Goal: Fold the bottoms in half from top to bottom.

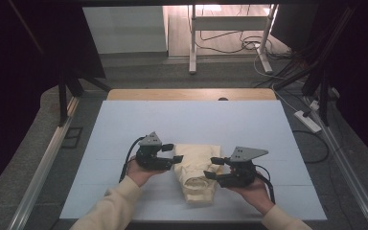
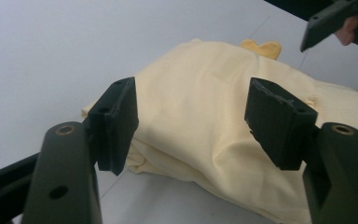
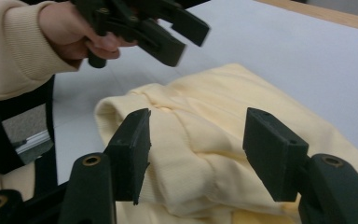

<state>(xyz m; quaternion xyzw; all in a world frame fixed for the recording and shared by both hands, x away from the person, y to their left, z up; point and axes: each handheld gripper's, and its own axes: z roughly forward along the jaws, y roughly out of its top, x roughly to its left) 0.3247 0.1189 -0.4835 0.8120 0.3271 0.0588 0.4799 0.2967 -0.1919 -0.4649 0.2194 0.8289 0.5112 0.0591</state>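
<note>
Folded pale-yellow knit garment (image 1: pixel 196 175) sits mid-tabletop, on the light blue-white sheet (image 1: pixel 124 129), slightly toward the person's side. Looks like a bundled sweater; ribbed cuff/hem roll faces the near edge, small darker-yellow bit poking out at far side in left gripper view.

Left claw (image 1: pixel 175 152) at the garment's left edge, jaws apart, nothing btwn pads; fabric lies just ahead of them. Right claw (image 1: pixel 212 167) at the right edge, jaws apart too, hanging over the ribbed roll, no contact that I can see.

Judgement: step in hand = take hold of both sides, prob. to fold or shift the bundle. To do it well: come in low, each claw straddling one fold edge, bite thru all layers, not just the top one. Close both together, lift evenly, else the bundle unrolls or slides on the sheet. Wooden tabletop edge (image 1: pixel 191 94) well clear beyond.
</note>
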